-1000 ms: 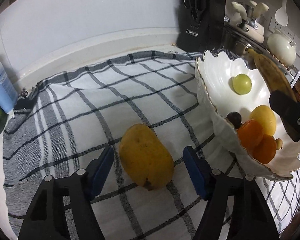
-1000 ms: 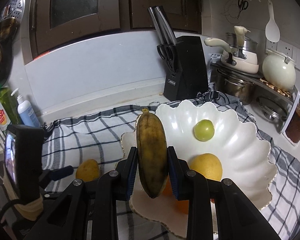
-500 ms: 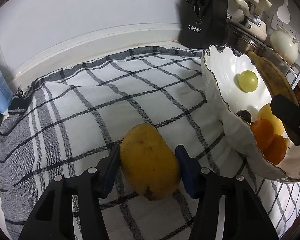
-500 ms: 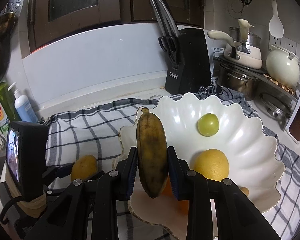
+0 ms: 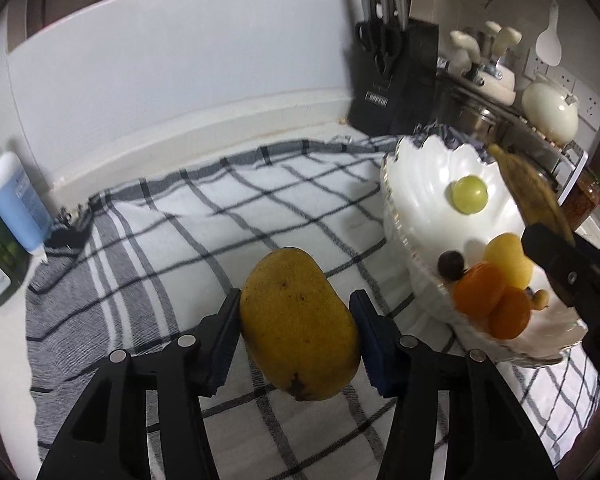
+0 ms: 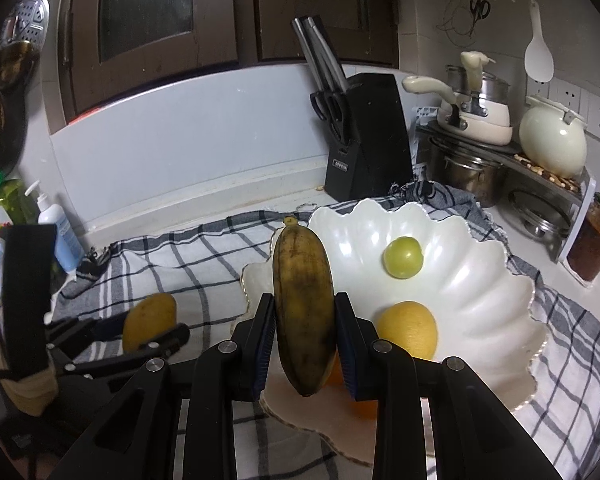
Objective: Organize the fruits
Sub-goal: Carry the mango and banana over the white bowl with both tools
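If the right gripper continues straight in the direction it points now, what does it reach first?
Probably the white scalloped bowl, near the yellow round fruit; the right gripper holds the brown-spotted banana over it. Depth is uncertain.

The yellow mango [image 5: 300,328], stem end down, sits clamped above the checked cloth [image 5: 172,232]. The browned banana [image 6: 303,308] stands upright over the white scalloped bowl [image 6: 480,280], which contains several fruits.

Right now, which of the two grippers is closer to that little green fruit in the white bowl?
Right. The right gripper, holding the banana, hovers at the bowl's near rim. The left gripper, clamping the mango, sits out over the checked cloth.
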The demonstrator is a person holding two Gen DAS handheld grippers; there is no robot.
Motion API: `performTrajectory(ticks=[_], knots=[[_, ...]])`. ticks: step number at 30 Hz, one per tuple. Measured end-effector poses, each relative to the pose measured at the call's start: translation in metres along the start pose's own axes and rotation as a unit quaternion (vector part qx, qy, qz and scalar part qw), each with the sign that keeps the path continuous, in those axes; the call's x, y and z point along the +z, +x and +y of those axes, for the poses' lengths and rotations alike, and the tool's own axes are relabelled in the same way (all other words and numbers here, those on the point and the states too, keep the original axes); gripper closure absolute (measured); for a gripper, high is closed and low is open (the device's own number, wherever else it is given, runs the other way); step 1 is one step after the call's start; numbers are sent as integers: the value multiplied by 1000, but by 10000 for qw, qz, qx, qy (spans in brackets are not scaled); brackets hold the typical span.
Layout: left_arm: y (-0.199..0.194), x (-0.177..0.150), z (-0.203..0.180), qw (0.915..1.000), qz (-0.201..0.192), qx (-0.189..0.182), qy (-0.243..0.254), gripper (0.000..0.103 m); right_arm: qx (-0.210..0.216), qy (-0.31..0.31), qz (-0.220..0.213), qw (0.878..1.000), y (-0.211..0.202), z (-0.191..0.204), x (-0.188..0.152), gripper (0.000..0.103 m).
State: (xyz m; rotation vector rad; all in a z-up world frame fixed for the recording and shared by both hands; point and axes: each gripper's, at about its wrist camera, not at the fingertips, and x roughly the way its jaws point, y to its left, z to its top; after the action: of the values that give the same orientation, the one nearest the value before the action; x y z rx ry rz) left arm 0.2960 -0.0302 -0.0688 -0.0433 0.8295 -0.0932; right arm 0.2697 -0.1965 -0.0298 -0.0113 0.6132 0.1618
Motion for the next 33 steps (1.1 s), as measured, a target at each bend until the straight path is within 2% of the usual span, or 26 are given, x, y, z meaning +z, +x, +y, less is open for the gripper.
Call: performTrajectory(ticks=[12, 19, 27, 33], knots=[[-50, 25, -40, 9977, -509, -288, 340, 50, -327, 72, -267, 9991, -48, -34, 11, 73], [-59, 46, -68, 9942, -666, -612, 578, 50, -506, 252, -282, 9980, -54, -65, 15, 73], [-37, 63, -97, 9912, -681, -740, 861, 50, -745, 504, -247, 9956, -39, -99, 22, 73], [-13, 68, -110, 9912, -627, -676, 950, 50, -947, 594, -113, 9937, -21, -117, 22, 73]])
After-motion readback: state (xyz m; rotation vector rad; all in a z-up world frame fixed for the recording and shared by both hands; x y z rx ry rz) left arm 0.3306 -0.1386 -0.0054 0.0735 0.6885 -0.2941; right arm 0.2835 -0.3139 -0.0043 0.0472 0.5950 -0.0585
